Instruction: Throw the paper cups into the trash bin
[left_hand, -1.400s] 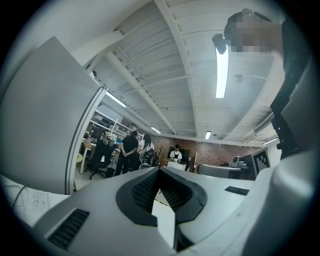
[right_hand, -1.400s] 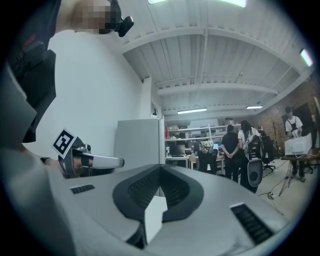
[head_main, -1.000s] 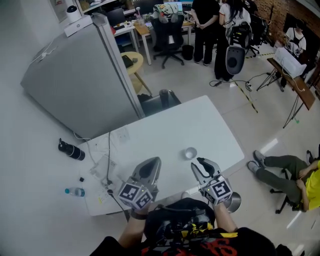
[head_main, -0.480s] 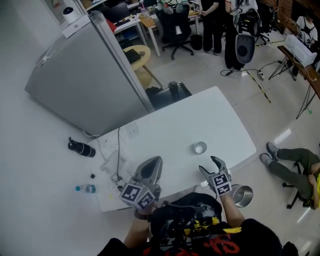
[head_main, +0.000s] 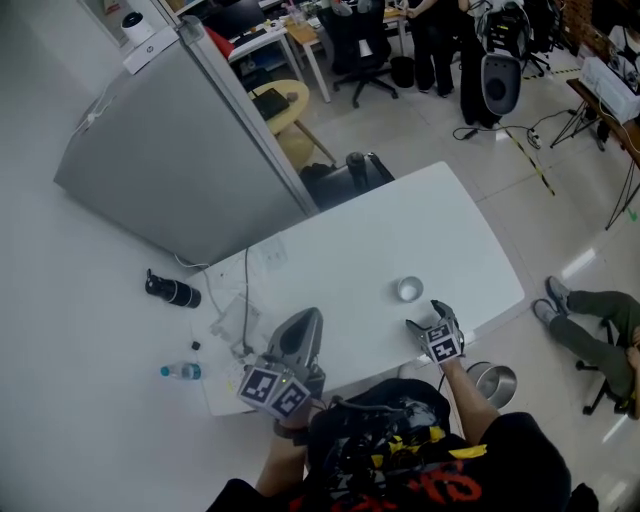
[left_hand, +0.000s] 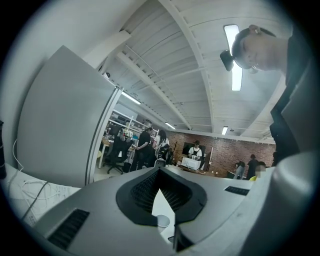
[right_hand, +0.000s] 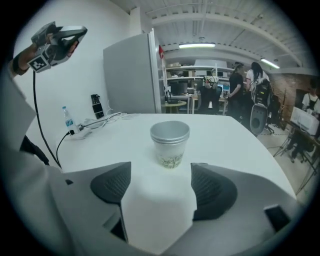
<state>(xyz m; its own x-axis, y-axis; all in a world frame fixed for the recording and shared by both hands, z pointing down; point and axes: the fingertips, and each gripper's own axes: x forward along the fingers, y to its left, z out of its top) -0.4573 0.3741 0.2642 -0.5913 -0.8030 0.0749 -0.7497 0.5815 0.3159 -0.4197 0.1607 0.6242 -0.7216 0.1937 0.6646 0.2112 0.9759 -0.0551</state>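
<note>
A stack of white paper cups (head_main: 408, 290) stands upright on the white table (head_main: 350, 250), near its right front edge. My right gripper (head_main: 425, 316) sits just short of it. Its jaws are opening and stand wide, with only bare table between them. In the right gripper view the cups (right_hand: 170, 145) stand ahead of the right gripper (right_hand: 160, 187), beyond its fingertips and untouched. My left gripper (head_main: 306, 322) hovers over the table's front edge, shut and holding nothing. Its own view shows the left gripper (left_hand: 159, 172) with tips together. The steel trash bin (head_main: 492, 382) stands on the floor by the table's right front corner.
A power strip and cables (head_main: 240, 320) lie at the table's left end. A tall grey partition (head_main: 180, 150) stands behind the table. A water bottle (head_main: 182, 372) and a black flask (head_main: 172, 290) lie on the floor at left. A person's legs (head_main: 590, 320) stretch across the floor at right.
My right gripper has moved forward and to the right, up close to the cups, and its jaws have spread. The left gripper has stayed in place, still shut.
</note>
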